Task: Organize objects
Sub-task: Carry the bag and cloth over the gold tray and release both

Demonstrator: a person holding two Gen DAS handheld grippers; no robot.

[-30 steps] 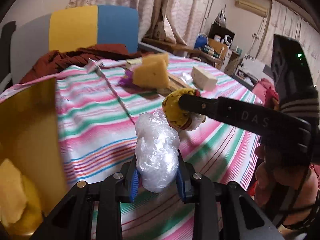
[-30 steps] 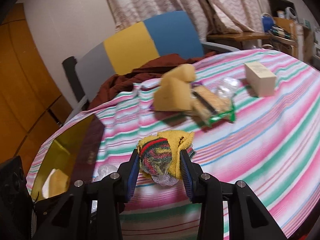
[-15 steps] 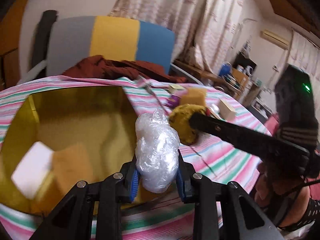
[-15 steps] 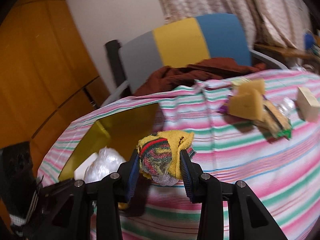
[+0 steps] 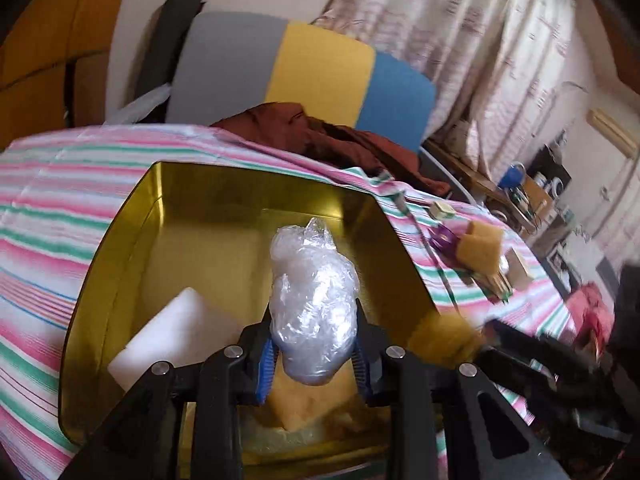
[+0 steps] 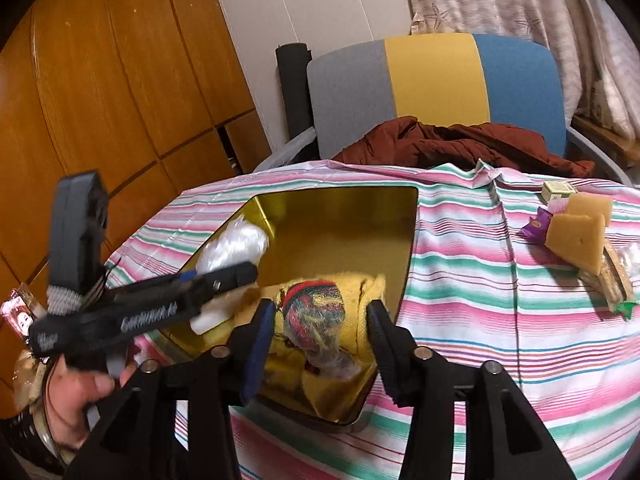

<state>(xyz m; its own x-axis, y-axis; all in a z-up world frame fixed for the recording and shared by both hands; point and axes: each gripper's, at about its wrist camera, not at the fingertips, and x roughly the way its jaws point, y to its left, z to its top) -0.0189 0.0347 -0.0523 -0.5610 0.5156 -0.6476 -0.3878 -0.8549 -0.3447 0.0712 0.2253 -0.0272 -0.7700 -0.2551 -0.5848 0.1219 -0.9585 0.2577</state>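
A gold tin box (image 5: 256, 176) stands open on the striped tablecloth. My left gripper (image 5: 314, 364) hangs over it, its jaws starting to open while the pads still touch a clear plastic-wrapped bundle (image 5: 314, 304). Under it lie a white block (image 5: 176, 332) and a yellow sponge (image 5: 304, 404). In the right wrist view my right gripper (image 6: 320, 340) is over the tin's (image 6: 340, 200) near corner, jaws opening. The yellow sock bundle (image 6: 320, 316) sits loose between them with a gap at the left pad. The left gripper (image 6: 240, 268) and its plastic bundle (image 6: 236, 240) show at left.
Right of the tin lie yellow sponge pieces (image 6: 576, 240), a purple wrapper (image 6: 536, 228), a small box (image 6: 558, 190) and packets. A grey, yellow and blue chair (image 6: 432, 80) with a brown cloth (image 6: 460, 140) stands behind. A hand (image 6: 80, 392) holds the left tool. Wooden cabinets (image 6: 100, 100) are at left.
Both grippers swung left from the middle of the table to above the gold tin. The right jaws widened and the sock bundle came loose. The left still carries the plastic bundle.
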